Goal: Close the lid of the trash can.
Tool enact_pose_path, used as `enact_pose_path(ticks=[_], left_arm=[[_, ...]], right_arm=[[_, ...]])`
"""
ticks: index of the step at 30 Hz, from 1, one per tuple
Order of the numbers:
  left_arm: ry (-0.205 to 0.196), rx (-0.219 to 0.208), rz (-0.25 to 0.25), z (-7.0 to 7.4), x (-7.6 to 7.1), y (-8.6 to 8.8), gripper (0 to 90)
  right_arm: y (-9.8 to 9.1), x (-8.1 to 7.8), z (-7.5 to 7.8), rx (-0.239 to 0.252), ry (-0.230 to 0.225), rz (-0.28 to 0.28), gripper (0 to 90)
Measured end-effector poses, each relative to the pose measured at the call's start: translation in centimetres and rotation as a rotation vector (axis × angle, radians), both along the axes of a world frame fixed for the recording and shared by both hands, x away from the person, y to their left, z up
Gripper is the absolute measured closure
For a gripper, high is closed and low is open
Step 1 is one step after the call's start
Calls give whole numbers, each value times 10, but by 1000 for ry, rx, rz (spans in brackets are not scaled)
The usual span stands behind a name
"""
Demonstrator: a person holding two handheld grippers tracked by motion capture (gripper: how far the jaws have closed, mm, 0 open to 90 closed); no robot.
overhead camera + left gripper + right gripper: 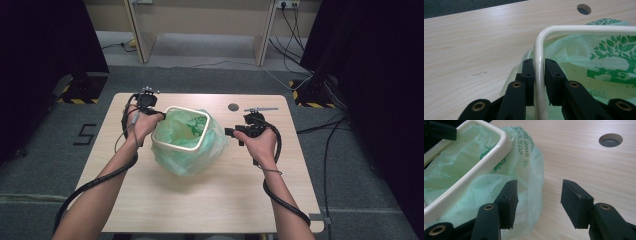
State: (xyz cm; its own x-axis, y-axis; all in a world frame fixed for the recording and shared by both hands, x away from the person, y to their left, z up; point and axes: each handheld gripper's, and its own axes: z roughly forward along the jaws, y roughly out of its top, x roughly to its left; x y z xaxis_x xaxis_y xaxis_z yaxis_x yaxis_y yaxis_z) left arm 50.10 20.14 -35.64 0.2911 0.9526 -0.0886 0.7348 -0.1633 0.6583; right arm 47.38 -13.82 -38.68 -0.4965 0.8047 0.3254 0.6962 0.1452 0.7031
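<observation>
A cream rectangular bin rim [176, 145] lined with a pale green plastic bag [200, 155] stands in the middle of the table. The bag, printed with a green tree [616, 57], bulges out below the rim. My left gripper [539, 75] is at the bin's left side [150, 114], its pads shut on the thin rim [541, 40]. My right gripper [231, 132] is just right of the bag and stands open [539, 202]. Its left jaw rests beside the bag's bulge [529, 157], and a little of the film reaches into the gap. The rim [474, 170] runs off to its left.
The light wooden table [200, 200] has a round cable hole [233, 107] at the back, behind the bag. A thin grey rod [261, 109] lies beyond my right hand. Cables trail from both grippers along the forearms. Grey floor surrounds the table.
</observation>
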Motion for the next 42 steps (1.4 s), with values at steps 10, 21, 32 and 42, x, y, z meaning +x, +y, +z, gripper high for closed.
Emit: enact_pose_path(ticks=[10, 21, 32, 42], left_arm=[[-56, -35, -18, 7, -15, 27, 655], [-17, 23, -77, -12, -37, 53, 637], [-10, 66, -156, -20, -61, 51, 617], [-11, 83, -193, -20, -75, 48, 611]], right_arm=[[12, 2, 2, -2, -11, 18, 508], [33, 9, 8, -18, -8, 20, 540], [52, 16, 12, -60, -2, 18, 542], [59, 23, 13, -78, 3, -5, 542]])
